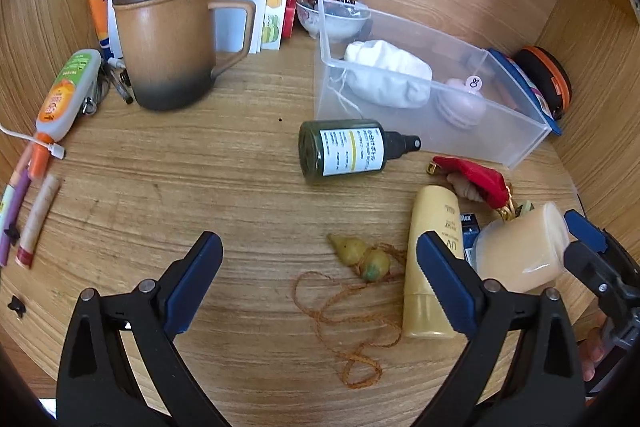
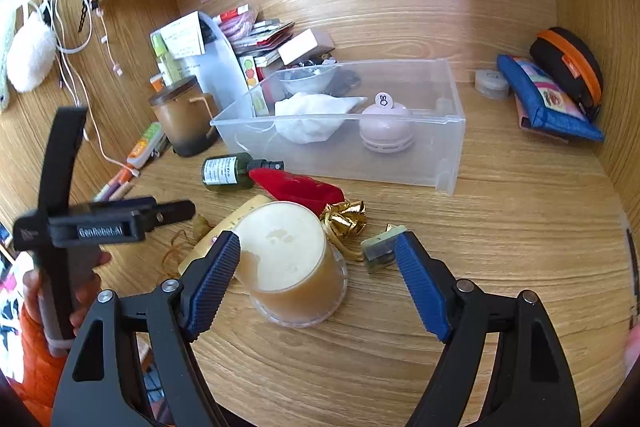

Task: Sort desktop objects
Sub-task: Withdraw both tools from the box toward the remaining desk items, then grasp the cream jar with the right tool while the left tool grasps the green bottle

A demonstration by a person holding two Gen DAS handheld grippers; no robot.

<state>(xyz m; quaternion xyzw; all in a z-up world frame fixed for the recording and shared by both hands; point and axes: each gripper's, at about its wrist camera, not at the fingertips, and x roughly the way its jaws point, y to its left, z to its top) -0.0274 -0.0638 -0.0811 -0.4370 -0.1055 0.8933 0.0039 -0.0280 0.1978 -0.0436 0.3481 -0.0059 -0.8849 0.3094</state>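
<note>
A clear plastic bin point(image 2: 448, 147) stands at the back of the wooden desk and holds a white cloth point(image 2: 312, 119) and a pink round gadget point(image 2: 386, 131). A cream jar point(image 2: 292, 267) stands upside down between the fingers of my right gripper point(image 2: 320, 279), which is open around it. My left gripper point(image 1: 320, 279) is open and empty above the desk, over an orange cord with a small gourd charm point(image 1: 360, 255). A green spray bottle point(image 1: 344, 151), a yellow sunscreen tube point(image 1: 430, 259) and a red pouch point(image 1: 476, 179) lie near the bin point(image 1: 520, 139).
A brown lidded mug point(image 1: 168, 43), papers and an orange tube point(image 1: 66, 95) stand at the left. A blue pouch point(image 2: 548, 99) and a black-orange case point(image 2: 568, 67) lie at the right wall. A gold foil wrapper point(image 2: 346, 219) and a small block point(image 2: 380, 247) sit beside the jar.
</note>
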